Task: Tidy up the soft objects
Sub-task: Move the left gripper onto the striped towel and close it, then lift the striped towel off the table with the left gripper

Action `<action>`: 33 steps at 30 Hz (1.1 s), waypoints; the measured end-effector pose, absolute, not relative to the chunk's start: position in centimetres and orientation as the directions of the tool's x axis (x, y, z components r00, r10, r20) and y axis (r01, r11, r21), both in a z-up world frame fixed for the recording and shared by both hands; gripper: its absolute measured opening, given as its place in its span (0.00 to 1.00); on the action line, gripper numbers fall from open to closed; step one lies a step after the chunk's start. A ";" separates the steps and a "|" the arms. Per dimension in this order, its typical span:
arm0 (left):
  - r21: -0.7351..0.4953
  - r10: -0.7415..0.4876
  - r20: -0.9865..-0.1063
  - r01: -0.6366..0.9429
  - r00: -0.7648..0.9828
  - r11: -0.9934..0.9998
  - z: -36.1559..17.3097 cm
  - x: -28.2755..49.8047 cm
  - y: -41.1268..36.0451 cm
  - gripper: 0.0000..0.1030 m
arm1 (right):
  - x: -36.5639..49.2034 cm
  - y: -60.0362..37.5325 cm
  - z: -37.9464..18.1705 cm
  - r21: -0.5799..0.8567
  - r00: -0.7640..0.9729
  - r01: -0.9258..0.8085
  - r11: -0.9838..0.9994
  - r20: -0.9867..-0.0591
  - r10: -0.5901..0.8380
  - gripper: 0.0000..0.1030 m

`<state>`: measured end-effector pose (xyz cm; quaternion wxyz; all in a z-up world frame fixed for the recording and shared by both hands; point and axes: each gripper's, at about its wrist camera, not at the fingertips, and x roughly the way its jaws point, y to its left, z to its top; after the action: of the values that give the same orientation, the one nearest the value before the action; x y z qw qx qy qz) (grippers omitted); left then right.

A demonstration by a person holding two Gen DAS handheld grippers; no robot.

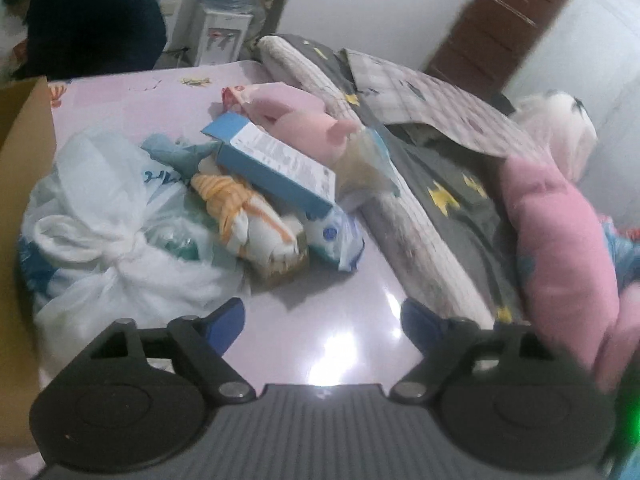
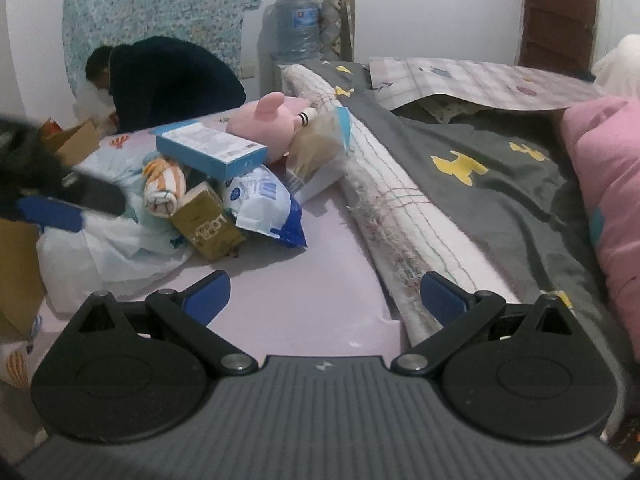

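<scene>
A pile lies on the lilac bed sheet [image 1: 320,320]: a pink plush toy [image 1: 296,116], a blue box [image 1: 276,164], an orange-striped rolled cloth [image 1: 244,212], a tied white plastic bag [image 1: 108,232] and a blue-white pouch [image 1: 340,240]. My left gripper [image 1: 322,320] is open and empty, short of the pile. My right gripper [image 2: 324,296] is open and empty above the sheet. In the right wrist view the plush [image 2: 276,124], box [image 2: 212,148], rolled cloth [image 2: 164,188], pouch [image 2: 264,204] and a brown carton [image 2: 208,228] show ahead. The left gripper's blue finger [image 2: 48,210] shows at left.
A rolled white quilt [image 2: 384,200] and grey blanket with yellow shapes [image 2: 500,184] lie on the right. A pink pillow [image 2: 608,176] is at far right. A cardboard box [image 1: 20,208] stands at left. A person in dark clothes [image 2: 172,76] crouches behind; a water dispenser [image 2: 296,24] stands beyond.
</scene>
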<state>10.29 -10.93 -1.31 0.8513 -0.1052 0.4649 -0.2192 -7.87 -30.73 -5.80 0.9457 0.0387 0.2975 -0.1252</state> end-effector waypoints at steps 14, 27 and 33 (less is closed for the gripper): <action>-0.270 -0.307 -0.827 0.146 0.472 0.952 -4.7 16.1 -13.8 0.34 | -5.4 -31.4 -7.2 0.048 0.787 0.242 0.969 -0.594 -0.167 0.98; -0.278 -0.321 -0.797 0.162 0.511 0.947 -3.1 13.9 -13.2 0.24 | -6.2 -31.5 -6.8 0.068 0.800 0.238 0.969 -0.580 -0.156 0.94; -0.311 -0.373 -0.778 0.207 0.505 0.928 -2.0 10.8 -12.3 0.24 | -7.1 -31.0 -6.4 0.058 0.803 0.232 0.971 -0.575 -0.158 0.94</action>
<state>10.84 -12.31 -2.02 0.8629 -0.0890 0.4682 -0.1680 -7.13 -31.00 -6.42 0.9473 0.0628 0.2966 -0.1030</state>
